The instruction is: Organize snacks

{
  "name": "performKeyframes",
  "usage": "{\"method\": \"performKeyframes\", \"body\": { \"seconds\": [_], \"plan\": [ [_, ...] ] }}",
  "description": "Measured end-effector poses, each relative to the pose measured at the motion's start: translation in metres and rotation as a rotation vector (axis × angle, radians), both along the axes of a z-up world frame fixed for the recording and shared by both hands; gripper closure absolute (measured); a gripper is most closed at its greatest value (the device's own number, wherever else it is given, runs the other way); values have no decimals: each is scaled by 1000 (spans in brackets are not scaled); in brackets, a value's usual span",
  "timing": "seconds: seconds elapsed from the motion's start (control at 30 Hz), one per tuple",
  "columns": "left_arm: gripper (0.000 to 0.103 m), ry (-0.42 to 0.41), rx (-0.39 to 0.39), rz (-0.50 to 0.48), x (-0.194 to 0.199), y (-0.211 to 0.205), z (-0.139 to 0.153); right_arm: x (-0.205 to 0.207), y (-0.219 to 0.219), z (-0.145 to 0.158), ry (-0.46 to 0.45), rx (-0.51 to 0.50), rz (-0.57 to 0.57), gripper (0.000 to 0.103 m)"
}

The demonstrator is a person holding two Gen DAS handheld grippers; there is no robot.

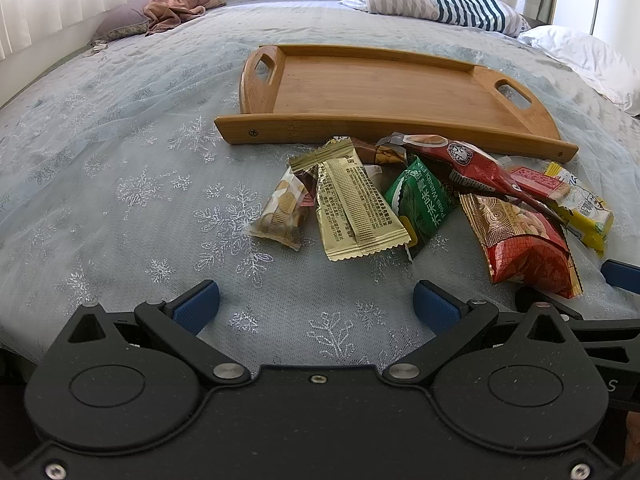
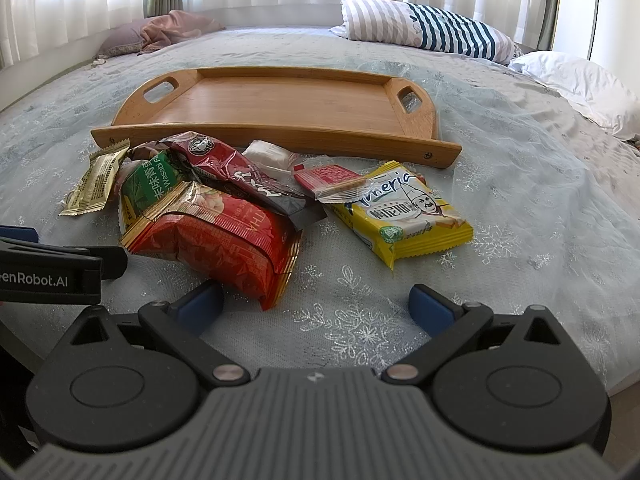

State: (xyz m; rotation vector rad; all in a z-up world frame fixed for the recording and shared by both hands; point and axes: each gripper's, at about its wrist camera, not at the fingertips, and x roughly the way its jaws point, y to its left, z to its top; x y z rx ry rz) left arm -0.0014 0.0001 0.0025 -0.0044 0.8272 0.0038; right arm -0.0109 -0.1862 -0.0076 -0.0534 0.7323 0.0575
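Both wrist cams low, near, facing tray [image 1: 360,88], shared snack pile [image 2: 208,216].

1. The left gripper [image 1: 316,304], black with blue pads, hangs spread wide over a pale snowflake-patterned bedspread [image 1: 120,200].
2. A heap of snack packets lies just ahead: a gold foil packet [image 1: 356,208], a green wasabi-pea packet [image 1: 420,204], and a red-and-gold nut bag [image 1: 524,248].
3. Beyond them sits a bare rectangular bamboo tray [image 1: 372,84].

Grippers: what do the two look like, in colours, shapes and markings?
Both are matte black with two round hubs, angled link arms, silver pivot pins and blue pads. The left gripper has a smooth black body; the right gripper has a ribbed grey one. White "enRobot.AI" lettering marks the left gripper's side.
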Motion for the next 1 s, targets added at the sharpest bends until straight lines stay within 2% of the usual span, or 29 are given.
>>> {"method": "performKeyframes", "body": {
  "seconds": [0.83,1.0],
  "plan": [
    [0,-5,3,5,0,-1,6,-1,-1,1,-8,-1,14,0],
    [0,-8,-17,-11,1,3,5,0,-4,2,-1,7,17,0]
  ]
}}
